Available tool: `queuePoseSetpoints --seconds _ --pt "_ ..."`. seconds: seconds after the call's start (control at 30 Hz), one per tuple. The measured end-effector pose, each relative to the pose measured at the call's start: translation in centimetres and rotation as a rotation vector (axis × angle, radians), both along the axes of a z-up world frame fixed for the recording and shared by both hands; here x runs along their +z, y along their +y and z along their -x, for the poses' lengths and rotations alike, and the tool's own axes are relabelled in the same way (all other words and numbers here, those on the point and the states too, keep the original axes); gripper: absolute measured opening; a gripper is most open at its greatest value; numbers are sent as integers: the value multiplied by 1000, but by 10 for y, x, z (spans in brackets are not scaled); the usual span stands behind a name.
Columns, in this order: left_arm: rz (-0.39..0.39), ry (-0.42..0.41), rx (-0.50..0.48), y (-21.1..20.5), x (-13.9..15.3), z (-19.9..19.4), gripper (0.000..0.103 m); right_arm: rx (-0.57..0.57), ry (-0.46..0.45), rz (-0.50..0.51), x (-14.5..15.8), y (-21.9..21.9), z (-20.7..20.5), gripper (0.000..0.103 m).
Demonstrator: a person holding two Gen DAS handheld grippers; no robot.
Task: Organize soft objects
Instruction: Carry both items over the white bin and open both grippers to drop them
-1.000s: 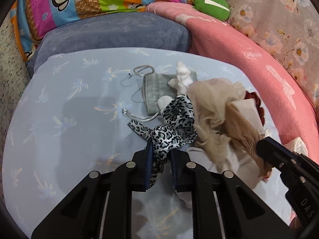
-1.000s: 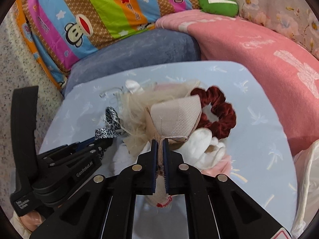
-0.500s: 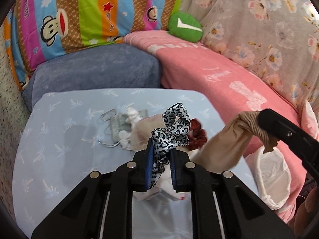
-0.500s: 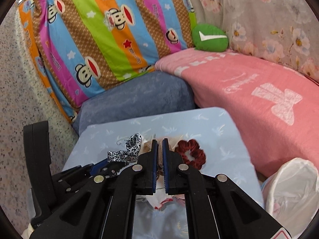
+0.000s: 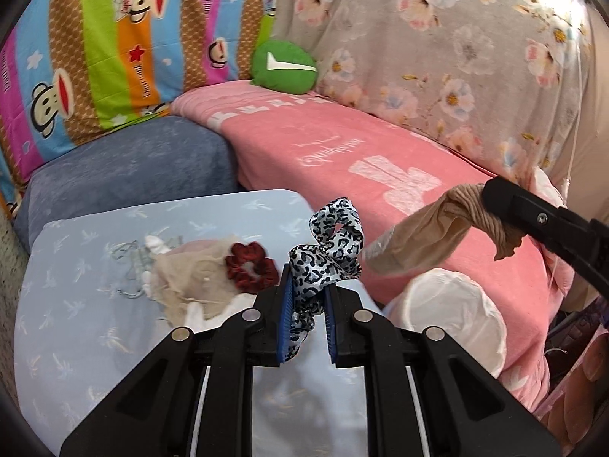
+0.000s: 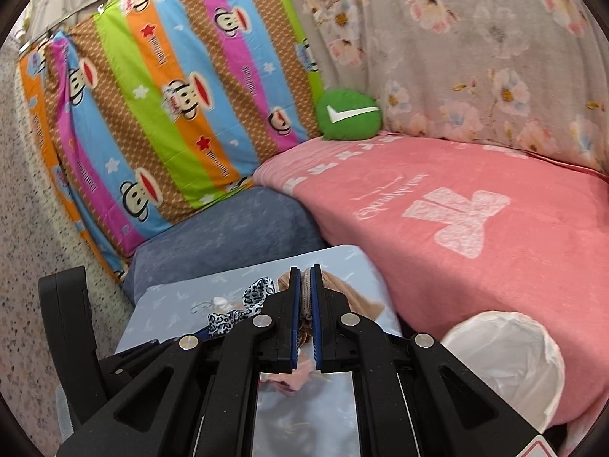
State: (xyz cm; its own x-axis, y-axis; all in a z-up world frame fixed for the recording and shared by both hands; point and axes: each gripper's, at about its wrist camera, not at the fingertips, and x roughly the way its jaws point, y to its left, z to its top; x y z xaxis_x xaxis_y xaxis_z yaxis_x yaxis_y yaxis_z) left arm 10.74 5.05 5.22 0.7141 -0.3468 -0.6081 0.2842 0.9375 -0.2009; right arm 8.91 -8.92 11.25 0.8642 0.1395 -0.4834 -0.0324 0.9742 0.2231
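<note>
Leopard-print satin, a grey-and-black ribbon (image 5: 330,251), is pinched between the blue pads of the left gripper (image 5: 308,301) and lifted above the pale blue table (image 5: 76,342). The right gripper (image 6: 303,285) is clamped tight on a beige stocking (image 5: 430,236) that hangs from its tips above the pink blanket (image 5: 323,152), near a white-lined bin (image 5: 453,312). A dark red scrunchie (image 5: 249,270) lies on the table, touching a cream cloth pile (image 5: 190,282).
</note>
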Motion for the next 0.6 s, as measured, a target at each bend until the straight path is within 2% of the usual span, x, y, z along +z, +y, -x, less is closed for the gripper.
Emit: queuePoseSetpoints --seconds 0.23,0.6 --pt "-16 -4 -99 -55 2 16 15 -99 0 -10 1 -64 29 5" --pt "-53 17 -243 -136 -5 31 15 -224 30 -26 -17 -141 60 5"
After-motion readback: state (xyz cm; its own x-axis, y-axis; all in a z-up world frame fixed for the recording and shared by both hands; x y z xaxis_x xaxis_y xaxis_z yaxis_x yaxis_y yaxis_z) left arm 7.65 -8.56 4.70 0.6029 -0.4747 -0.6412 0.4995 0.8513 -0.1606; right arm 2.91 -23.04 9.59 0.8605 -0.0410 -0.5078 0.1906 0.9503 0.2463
